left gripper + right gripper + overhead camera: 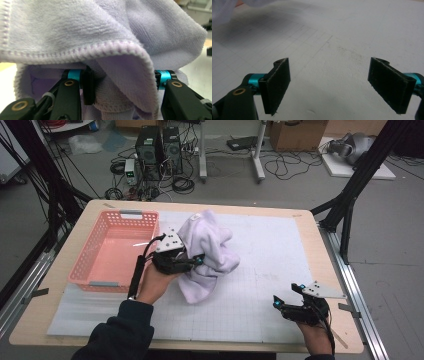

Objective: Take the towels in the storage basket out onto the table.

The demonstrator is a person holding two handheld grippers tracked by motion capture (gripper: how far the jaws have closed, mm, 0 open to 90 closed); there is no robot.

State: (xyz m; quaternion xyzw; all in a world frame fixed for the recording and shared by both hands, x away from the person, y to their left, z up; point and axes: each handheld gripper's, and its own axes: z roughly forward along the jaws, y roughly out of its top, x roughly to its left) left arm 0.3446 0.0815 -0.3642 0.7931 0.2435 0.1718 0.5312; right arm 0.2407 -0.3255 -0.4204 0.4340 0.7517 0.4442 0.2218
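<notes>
Overhead faces forward; tongs cameras close (sharing mat [260, 270]).

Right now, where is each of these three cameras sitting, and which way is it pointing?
High view: above the person's side, looking forward and down on the table; both forearms, left hand-held gripper, right hand-held gripper.
Left gripper view: rides the left hand-held gripper, looking along its jaws into the towel.
Right gripper view: rides the right hand-held gripper, jaws apart over bare mat.
Shared: high and left views both show the towel.

The left hand-held gripper [196, 262] is raised mid-table, jaws clamped, while the right hand-held gripper [285, 296] rests low, jaws wide apart
</notes>
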